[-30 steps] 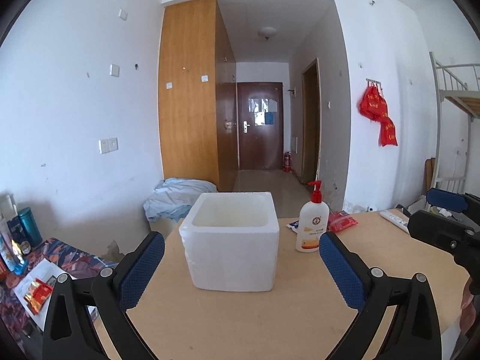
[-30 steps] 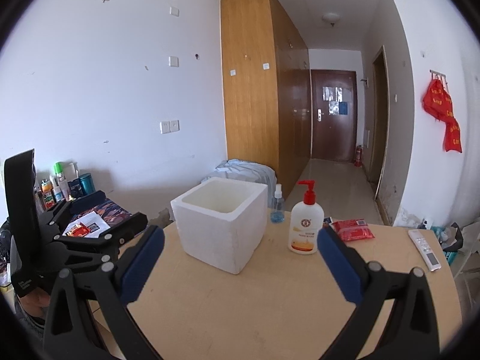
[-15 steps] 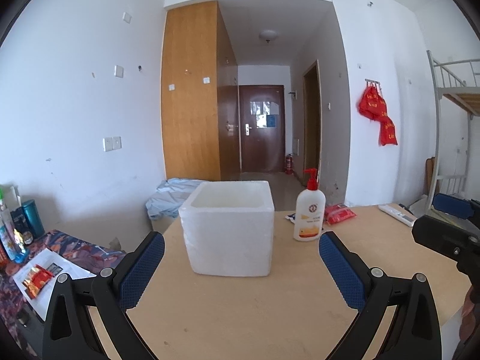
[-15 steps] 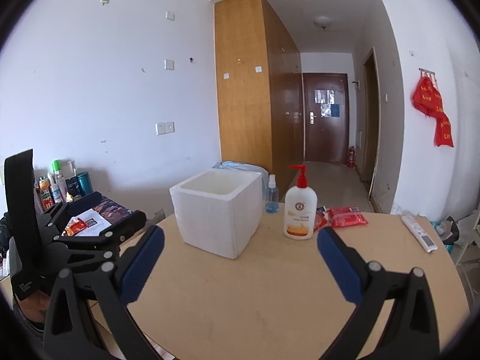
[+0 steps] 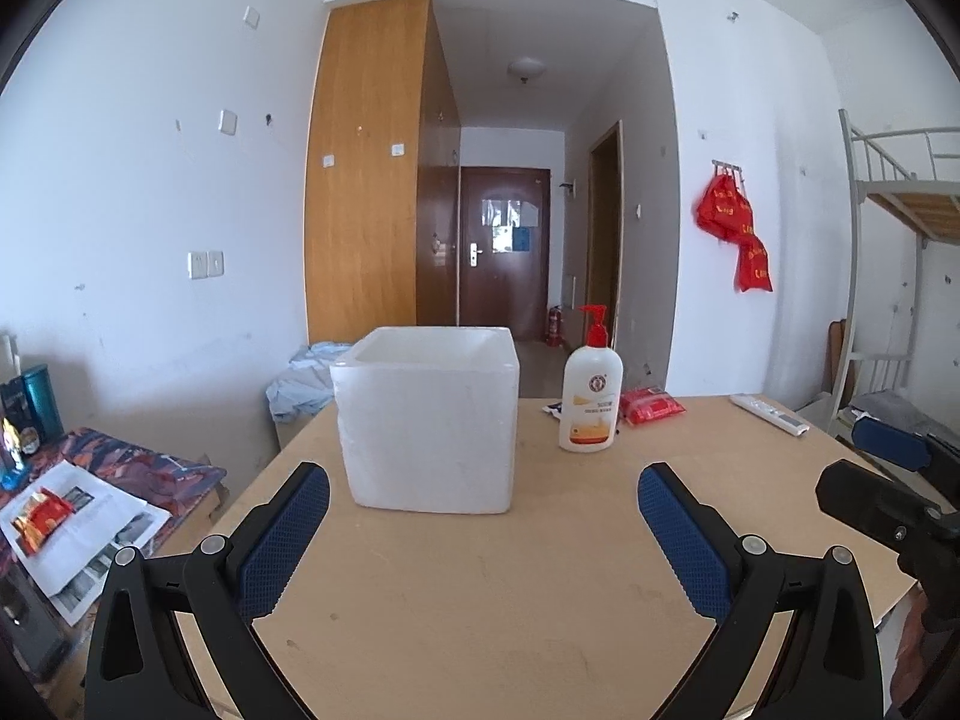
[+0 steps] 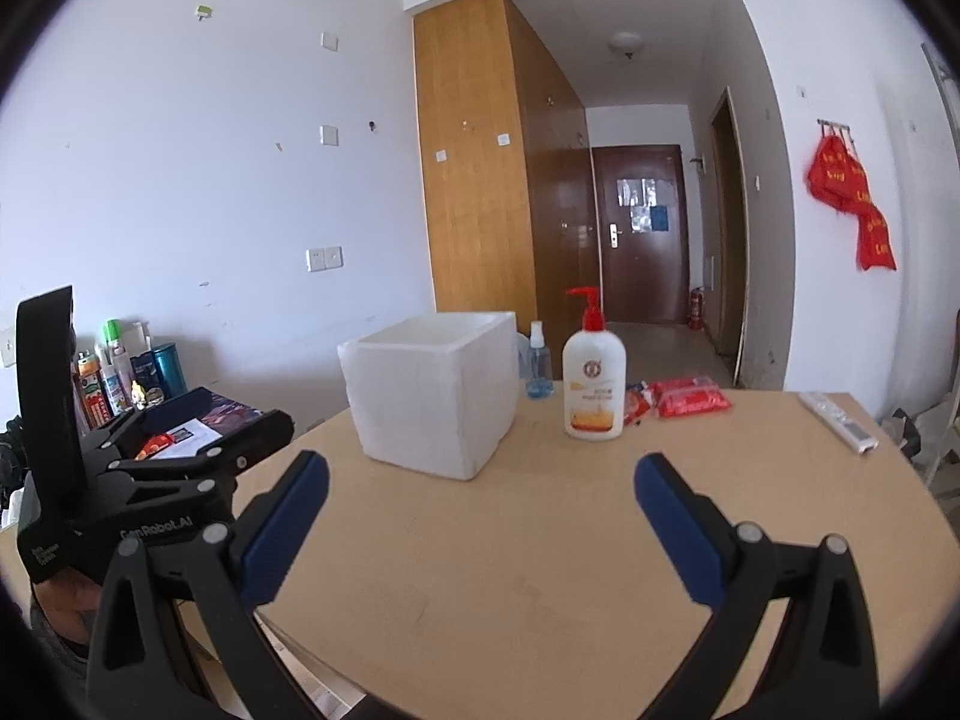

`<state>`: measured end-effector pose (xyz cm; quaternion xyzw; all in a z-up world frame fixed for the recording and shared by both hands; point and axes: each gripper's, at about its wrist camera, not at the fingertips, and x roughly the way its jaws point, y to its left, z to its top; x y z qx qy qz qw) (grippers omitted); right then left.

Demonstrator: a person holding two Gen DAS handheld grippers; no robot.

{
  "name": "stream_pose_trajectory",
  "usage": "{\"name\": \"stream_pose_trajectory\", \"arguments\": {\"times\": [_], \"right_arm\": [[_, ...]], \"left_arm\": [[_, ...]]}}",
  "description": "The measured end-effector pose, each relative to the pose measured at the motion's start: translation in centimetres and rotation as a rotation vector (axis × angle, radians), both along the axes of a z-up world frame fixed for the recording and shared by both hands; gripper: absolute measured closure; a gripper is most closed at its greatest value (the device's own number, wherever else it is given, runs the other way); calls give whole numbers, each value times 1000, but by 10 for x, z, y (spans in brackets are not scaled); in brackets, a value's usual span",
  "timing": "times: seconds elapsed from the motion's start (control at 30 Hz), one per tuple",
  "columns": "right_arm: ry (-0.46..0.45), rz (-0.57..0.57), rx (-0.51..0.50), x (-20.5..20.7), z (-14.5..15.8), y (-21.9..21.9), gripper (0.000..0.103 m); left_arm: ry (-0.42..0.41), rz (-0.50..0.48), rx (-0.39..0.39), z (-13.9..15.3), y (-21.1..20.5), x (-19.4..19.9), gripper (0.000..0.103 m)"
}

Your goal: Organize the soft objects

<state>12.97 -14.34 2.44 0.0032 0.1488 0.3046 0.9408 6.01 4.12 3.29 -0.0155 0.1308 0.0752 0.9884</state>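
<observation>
A white foam box (image 5: 426, 420) stands open-topped on the wooden table (image 5: 510, 570); it also shows in the right wrist view (image 6: 435, 390). Red soft packets (image 5: 651, 403) lie behind a white pump bottle (image 5: 590, 393); in the right wrist view the packets (image 6: 690, 401) lie right of the bottle (image 6: 593, 387). My left gripper (image 5: 483, 516) is open and empty, in front of the box. My right gripper (image 6: 480, 510) is open and empty over the table's near part.
A small blue spray bottle (image 6: 538, 363) stands behind the box. A white remote (image 6: 840, 423) lies at the table's right edge. A low side surface at left holds papers, a red packet (image 5: 39, 519) and bottles (image 6: 114, 375). A bunk bed (image 5: 900, 228) stands at right.
Both grippers have dropped lower and tilted up, so the box and bottle sit lower and nearer table level in view. Both stay open and empty.
</observation>
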Motion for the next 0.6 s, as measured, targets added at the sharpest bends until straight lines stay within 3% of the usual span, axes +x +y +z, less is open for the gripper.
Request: {"name": "stream_pose_trajectory", "arguments": {"times": [0.4, 0.6], "right_arm": [[-25, -13, 28, -15, -26, -7, 0], [12, -81, 60, -11, -27, -12, 0]], "left_arm": [[-43, -11, -32, -30, -1, -13, 0], [-40, -9, -18, -31, -4, -18, 0]]}}
